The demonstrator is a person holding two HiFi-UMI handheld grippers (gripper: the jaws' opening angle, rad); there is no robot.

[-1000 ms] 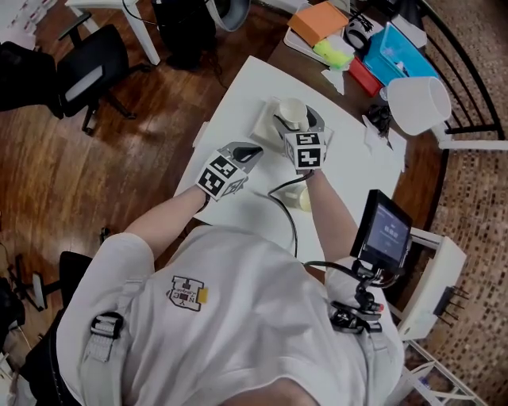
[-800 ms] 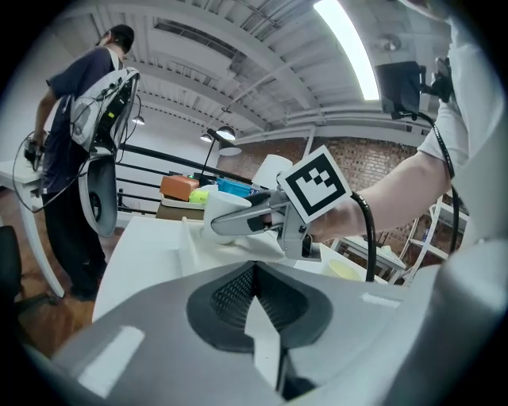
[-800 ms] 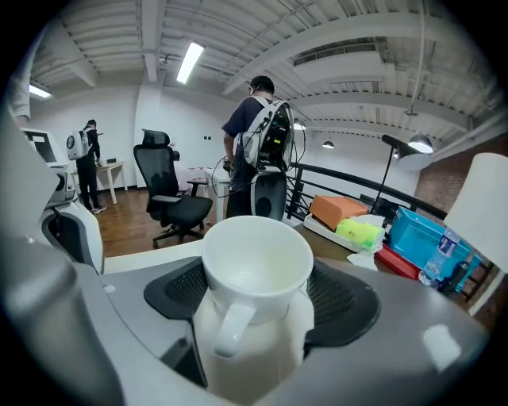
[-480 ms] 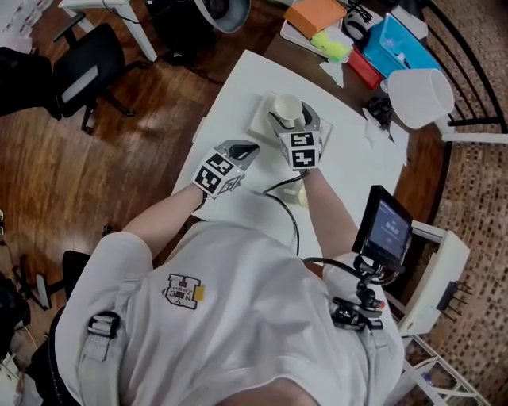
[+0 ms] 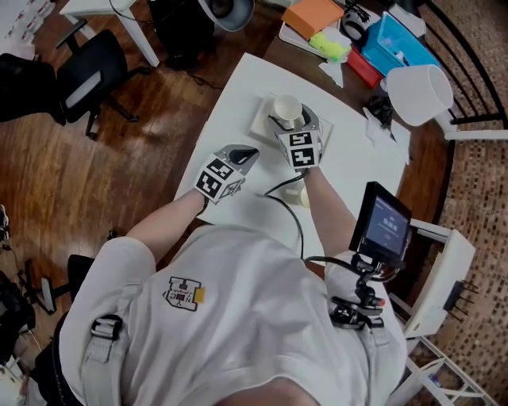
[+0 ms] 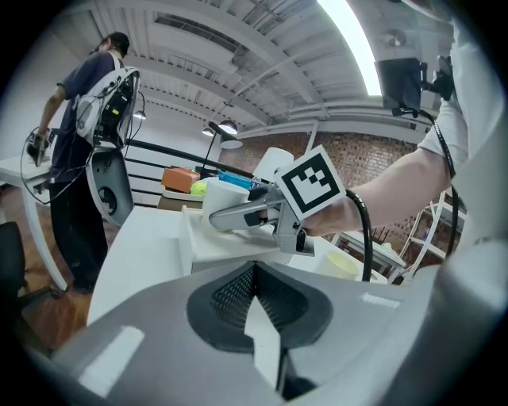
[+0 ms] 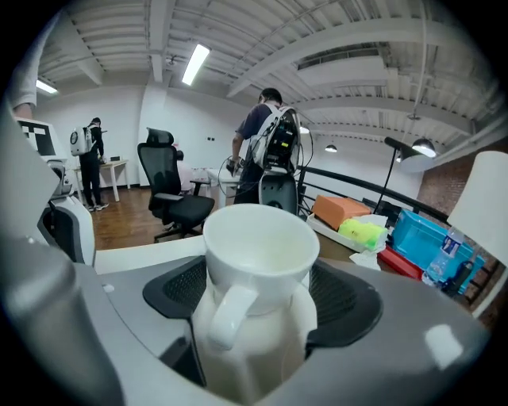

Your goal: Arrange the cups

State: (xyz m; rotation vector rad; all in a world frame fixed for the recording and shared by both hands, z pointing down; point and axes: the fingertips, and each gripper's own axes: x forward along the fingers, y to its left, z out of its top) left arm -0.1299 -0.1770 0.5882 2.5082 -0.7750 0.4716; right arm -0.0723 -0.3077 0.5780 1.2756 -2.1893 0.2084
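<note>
A white handled cup [image 5: 286, 104] stands on a white square block [image 5: 266, 127] at the far side of the white table [image 5: 238, 87]. My right gripper [image 5: 291, 119] is around it, pads against its sides. In the right gripper view the white cup [image 7: 258, 246] fills the gap between the black pads [image 7: 171, 289], its handle facing the camera. My left gripper [image 5: 246, 152] hovers to the left of the block, shut with nothing in it; its closed pads [image 6: 230, 297] meet. A second, cream cup [image 5: 302, 197] sits by my right forearm, also seen as the cream cup [image 6: 343, 264].
A white lamp shade [image 5: 419, 95] and a screen on a mount [image 5: 387, 226] stand at the right. An orange box [image 5: 316, 16], a blue box [image 5: 401, 49] and clutter lie on the far desk. An office chair [image 5: 87, 67] is at left. People stand in the background.
</note>
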